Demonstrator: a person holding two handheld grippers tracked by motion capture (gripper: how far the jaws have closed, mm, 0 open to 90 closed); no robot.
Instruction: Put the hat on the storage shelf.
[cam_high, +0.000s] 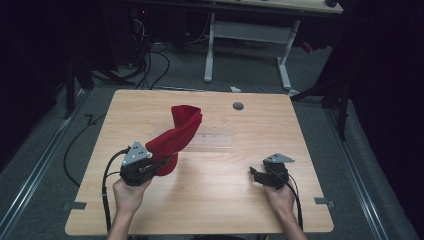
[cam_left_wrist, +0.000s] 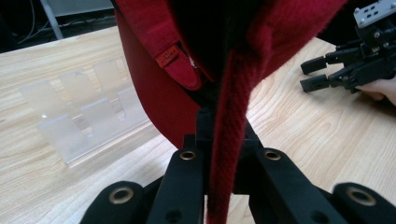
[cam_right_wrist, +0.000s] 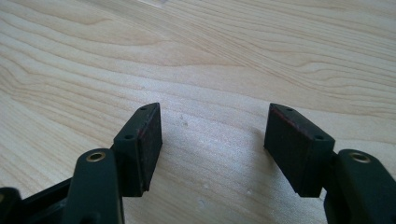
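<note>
red cloth: soft red fabric piece (cam_high: 177, 134), lifted off the light wooden table (cam_high: 210, 200), one end pinched in the left gripper (cam_high: 159, 162), rest rising up and away toward the table's far edge, top folded over
cloth detail: left gripper view shows a thick hem (cam_left_wrist: 229, 140) running down between the jaws, small orange tag (cam_left_wrist: 169, 57) on an inner flap
left gripper: clamped narrow on the cloth hem, held above the table's near-left area, jaws pointing right
left hand: hand (cam_high: 128, 194) grips from below, forearm comes in from the table's near edge
right gripper: right gripper (cam_high: 254, 173) with jaws spread wide, nothing between them, low over the table's near-right, pads (cam_right_wrist: 149, 140) over bare wood
right hand: hand (cam_high: 281, 196) behind it, jaws pointing left toward the cloth
other: clear plastic rack (cam_high: 212, 140) lying flat mid-table, just behind the cloth; grey round grommet (cam_high: 238, 106) near the table's far edge
</note>
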